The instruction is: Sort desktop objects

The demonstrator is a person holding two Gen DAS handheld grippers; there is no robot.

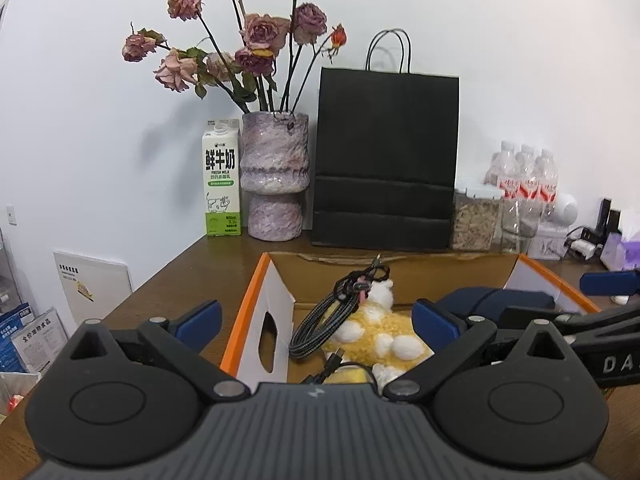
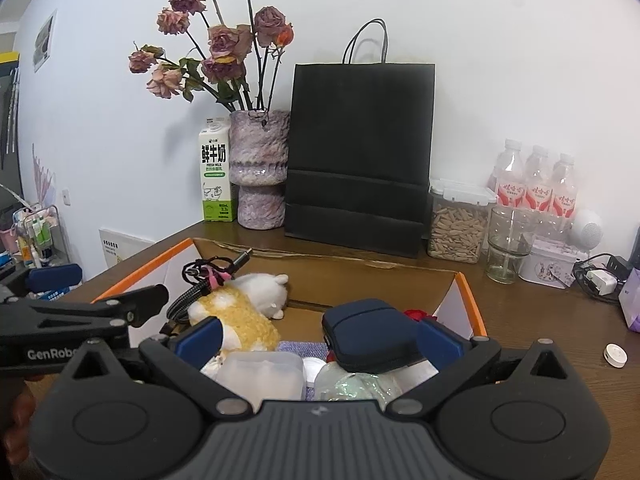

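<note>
An open cardboard box (image 1: 256, 300) with orange edges sits on the brown desk; it also shows in the right wrist view (image 2: 468, 300). Inside lie a yellow and white plush toy (image 1: 384, 332) (image 2: 244, 316), a coiled black cable (image 1: 324, 320) (image 2: 192, 296), a dark blue zip case (image 2: 368, 332) (image 1: 500, 300), a clear plastic tub (image 2: 260, 376) and a crumpled clear bag (image 2: 356, 384). My left gripper (image 1: 316, 320) is open and empty above the box's left half. My right gripper (image 2: 320, 340) is open and empty above the box's right half.
At the back stand a milk carton (image 1: 222, 180), a vase of dried roses (image 1: 276, 176), a black paper bag (image 1: 384, 160), a jar of seeds (image 2: 456, 224), water bottles (image 2: 536, 188) and a glass (image 2: 508, 244). A small white round cap (image 2: 615, 355) lies on the desk right.
</note>
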